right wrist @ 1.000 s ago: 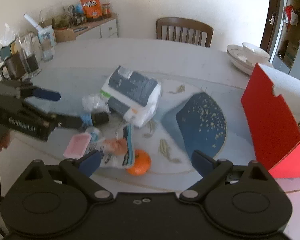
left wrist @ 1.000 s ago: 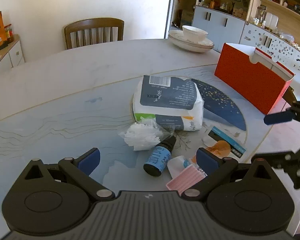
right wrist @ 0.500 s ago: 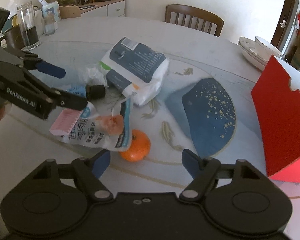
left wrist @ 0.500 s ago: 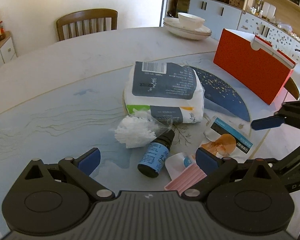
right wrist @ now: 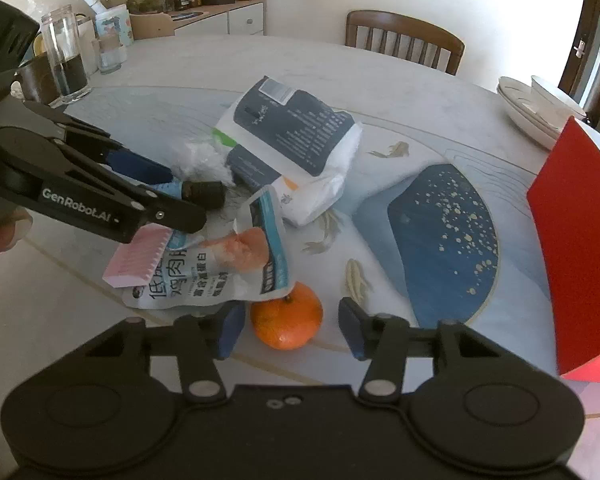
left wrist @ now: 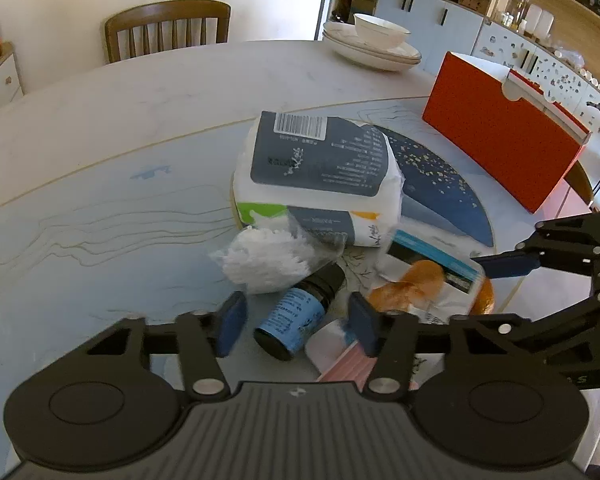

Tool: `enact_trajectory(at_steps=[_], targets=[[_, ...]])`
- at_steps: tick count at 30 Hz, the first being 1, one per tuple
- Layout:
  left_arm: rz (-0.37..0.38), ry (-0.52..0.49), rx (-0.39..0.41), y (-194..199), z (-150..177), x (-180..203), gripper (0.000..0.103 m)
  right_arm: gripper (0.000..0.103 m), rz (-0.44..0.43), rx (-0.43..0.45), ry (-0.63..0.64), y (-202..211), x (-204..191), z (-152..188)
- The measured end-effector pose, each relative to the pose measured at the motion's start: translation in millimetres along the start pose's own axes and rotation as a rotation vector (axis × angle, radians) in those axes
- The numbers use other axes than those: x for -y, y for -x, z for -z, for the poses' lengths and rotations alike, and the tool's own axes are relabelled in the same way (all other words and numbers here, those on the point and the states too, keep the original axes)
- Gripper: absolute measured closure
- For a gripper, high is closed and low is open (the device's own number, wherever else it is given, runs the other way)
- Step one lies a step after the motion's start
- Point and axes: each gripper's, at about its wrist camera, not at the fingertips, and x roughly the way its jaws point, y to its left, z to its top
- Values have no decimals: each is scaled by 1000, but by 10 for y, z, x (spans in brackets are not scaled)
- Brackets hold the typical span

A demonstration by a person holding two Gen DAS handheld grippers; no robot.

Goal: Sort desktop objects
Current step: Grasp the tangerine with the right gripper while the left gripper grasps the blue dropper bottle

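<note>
A small blue dropper bottle (left wrist: pixel 292 316) with a black cap lies on the table, between the pads of my left gripper (left wrist: pixel 296 328). The jaws are closing, and a thin gap still shows on each side of the bottle. An orange (right wrist: pixel 287 316) sits by the edge of a printed snack packet (right wrist: pixel 220 276). My right gripper (right wrist: pixel 292 332) straddles it with its jaws closing, the pads just clear of the peel. A pink ridged piece (right wrist: pixel 138 260), a bag of white fluff (left wrist: pixel 264 260) and a tissue pack (left wrist: pixel 320 176) lie close by.
A red box (left wrist: pixel 500 140) stands at the right. Stacked plates with a bowl (left wrist: pixel 372 48) sit at the far edge, near a wooden chair (left wrist: pixel 168 28). A glass jar (right wrist: pixel 64 64) and cups stand at the far left in the right wrist view.
Both pairs of jaws have narrowed from wide open. Both grippers have come lower and closer, so the bottle now lies between the left pads and the orange between the right pads.
</note>
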Motion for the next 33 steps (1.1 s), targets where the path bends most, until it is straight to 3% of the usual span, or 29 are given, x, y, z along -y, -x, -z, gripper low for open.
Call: enact_trajectory(at_steps=[6,14,21,29,33], targets=[[-10,10,-9,27,7,2,67,66,-11,1,1,-1,-6,-13],[-18,62,-1,143,73,-50,68,67,-18,-7,-82,110,128,63],[-2,105,16,260,117,-66,83,67,-1,-23,-145,213,267,189],[-30,94,20,251,81,-18,84,67,-2,-32,-169,311,347,319],[-42,77,-7,157,79,9,74,67,0,-31,-166,312,347,329]])
